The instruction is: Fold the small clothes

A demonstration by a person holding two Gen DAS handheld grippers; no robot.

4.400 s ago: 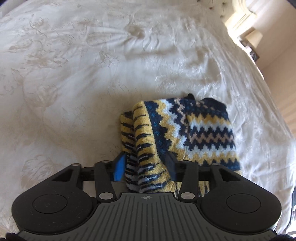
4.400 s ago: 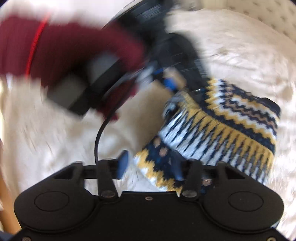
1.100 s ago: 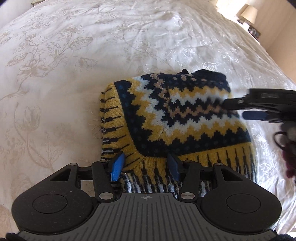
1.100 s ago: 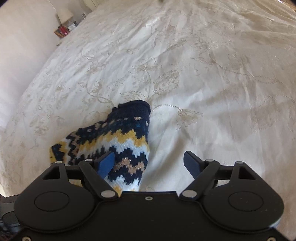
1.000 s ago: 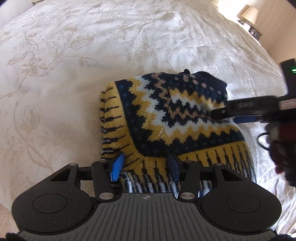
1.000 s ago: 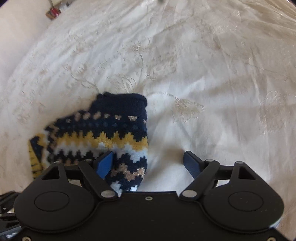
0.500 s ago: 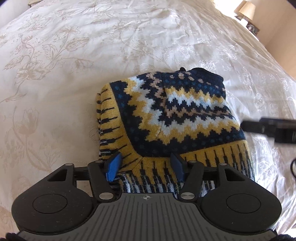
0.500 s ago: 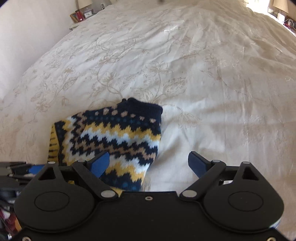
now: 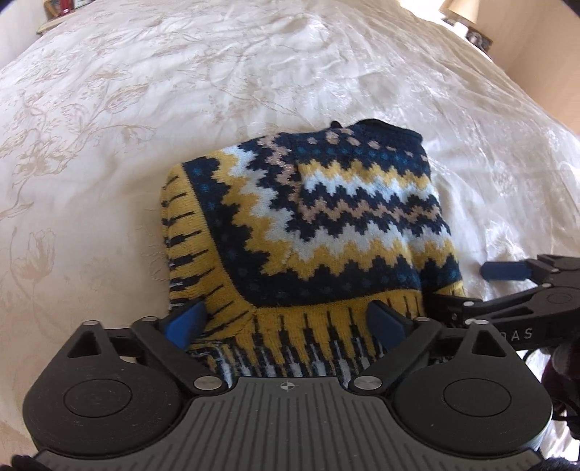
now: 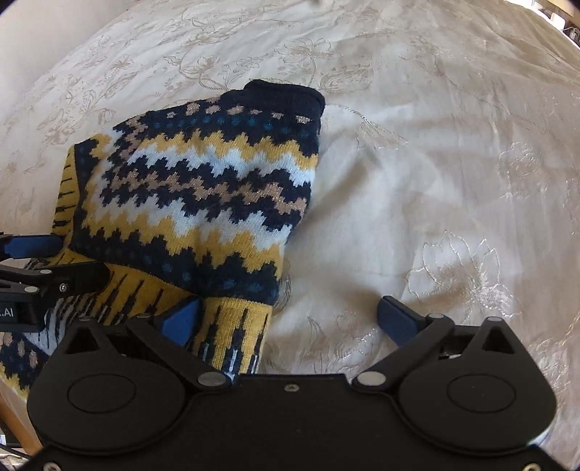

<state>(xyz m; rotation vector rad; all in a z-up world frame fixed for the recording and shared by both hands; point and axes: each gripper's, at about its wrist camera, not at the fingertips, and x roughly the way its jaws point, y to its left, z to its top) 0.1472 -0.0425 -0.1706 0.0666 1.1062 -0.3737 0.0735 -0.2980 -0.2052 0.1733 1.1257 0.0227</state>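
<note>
Jaws of the left gripper (image 9: pixel 286 322) stand wide apart, having just been opening; the yellow-and-navy striped hem of the folded zigzag-patterned knit sweater (image 9: pixel 311 224) lies between the blue pads, which do not press on it. Jaws of the right gripper (image 10: pixel 288 320) also stand wide, likewise just opened further. Its left pad sits over the sweater's near right corner; its right pad is over bare cloth. Nothing is clamped in either. The sweater lies folded into a compact block on the cream floral-embroidered bedspread (image 9: pixel 108 108), navy collar band at its far edge. Right gripper enters the left wrist view from the right, just beside the sweater's edge. Bedside lamp (image 9: pixel 462 9) far right, at the frame edge.
</note>
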